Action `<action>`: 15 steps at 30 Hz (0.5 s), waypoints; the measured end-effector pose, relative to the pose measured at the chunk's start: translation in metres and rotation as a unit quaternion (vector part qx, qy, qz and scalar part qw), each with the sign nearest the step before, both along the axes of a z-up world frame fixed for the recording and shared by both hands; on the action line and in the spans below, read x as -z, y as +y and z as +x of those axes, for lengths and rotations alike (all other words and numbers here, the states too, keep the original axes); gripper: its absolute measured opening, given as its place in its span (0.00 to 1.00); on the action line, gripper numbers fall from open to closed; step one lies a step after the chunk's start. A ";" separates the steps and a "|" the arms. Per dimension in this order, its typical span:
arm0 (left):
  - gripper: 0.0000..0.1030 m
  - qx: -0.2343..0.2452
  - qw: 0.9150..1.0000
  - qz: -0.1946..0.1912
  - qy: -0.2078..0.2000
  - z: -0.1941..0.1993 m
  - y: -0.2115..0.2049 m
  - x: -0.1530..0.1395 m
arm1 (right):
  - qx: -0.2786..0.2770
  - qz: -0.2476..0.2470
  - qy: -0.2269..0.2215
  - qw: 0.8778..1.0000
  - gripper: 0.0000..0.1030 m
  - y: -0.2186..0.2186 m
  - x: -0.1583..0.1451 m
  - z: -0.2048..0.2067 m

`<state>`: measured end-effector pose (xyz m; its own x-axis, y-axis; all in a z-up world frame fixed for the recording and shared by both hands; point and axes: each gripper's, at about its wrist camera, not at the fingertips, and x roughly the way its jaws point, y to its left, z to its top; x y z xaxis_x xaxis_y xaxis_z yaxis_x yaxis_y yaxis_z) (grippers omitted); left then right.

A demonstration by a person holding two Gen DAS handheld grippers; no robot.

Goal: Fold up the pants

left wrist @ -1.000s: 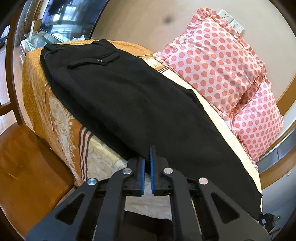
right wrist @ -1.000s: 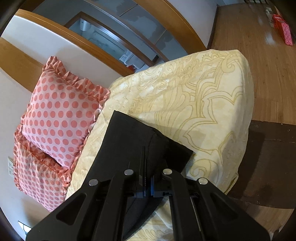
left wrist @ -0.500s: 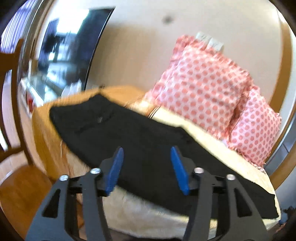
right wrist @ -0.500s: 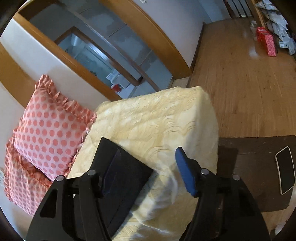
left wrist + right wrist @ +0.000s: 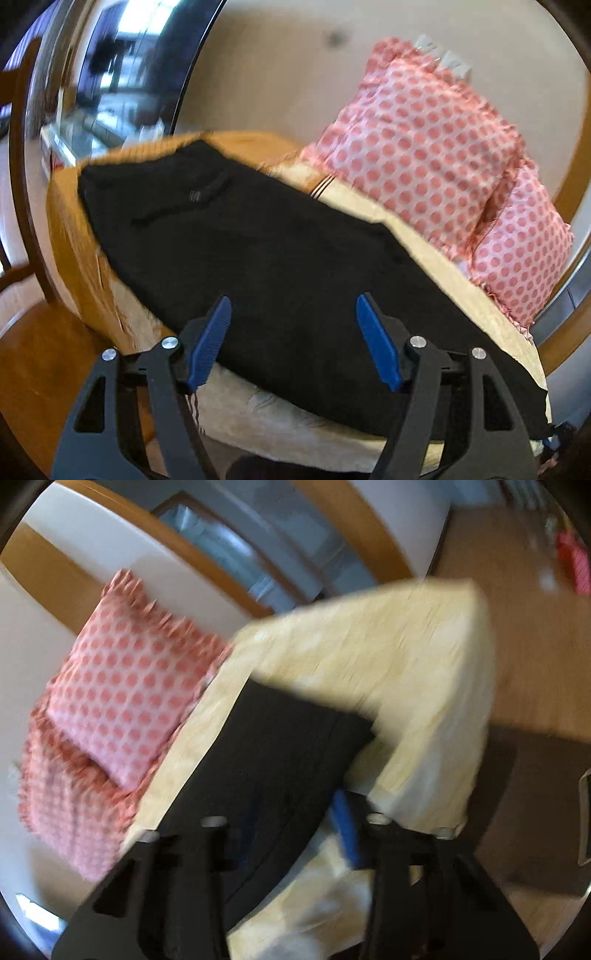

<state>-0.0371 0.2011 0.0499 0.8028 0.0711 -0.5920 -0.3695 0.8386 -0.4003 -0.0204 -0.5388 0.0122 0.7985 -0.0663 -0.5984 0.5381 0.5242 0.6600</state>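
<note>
My left gripper (image 5: 293, 341) has its fingers spread apart and holds nothing, with the black pants (image 5: 258, 266) lying flat just ahead on the bed cover (image 5: 424, 254). My right gripper (image 5: 299, 827) looks parted too, near the leg end. I should grip each edge deeply and evenly; the right view is blurred, so its left finger is hard to see.

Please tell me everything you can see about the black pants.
The black pants lie flat along the cushion, already folded lengthwise, one leg on the other. The fabric looks matte and soft. A back pocket shows near the waistband at the far end. The hem end reaches the other end. Neither open gripper holds them.
</note>
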 end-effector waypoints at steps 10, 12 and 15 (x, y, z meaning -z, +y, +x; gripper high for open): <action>0.70 0.016 1.000 0.018 -0.004 -0.001 -0.004 0.009 | -0.079 -0.063 -0.083 0.991 0.06 0.057 -0.055 0.049; 0.70 0.014 1.000 0.012 -0.006 -0.002 -0.002 0.009 | -0.158 -0.071 -0.133 0.976 0.06 0.104 -0.087 0.074; 0.70 0.011 1.000 0.003 -0.009 -0.002 -0.001 0.009 | -0.307 -0.063 -0.187 0.931 0.06 0.200 -0.118 0.109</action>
<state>-0.0389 0.2005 0.0407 0.8146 0.0565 -0.5772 -0.3437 0.8488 -0.4018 0.0885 -0.3385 0.1299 0.8598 0.4203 -0.2899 -0.1434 0.7438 0.6529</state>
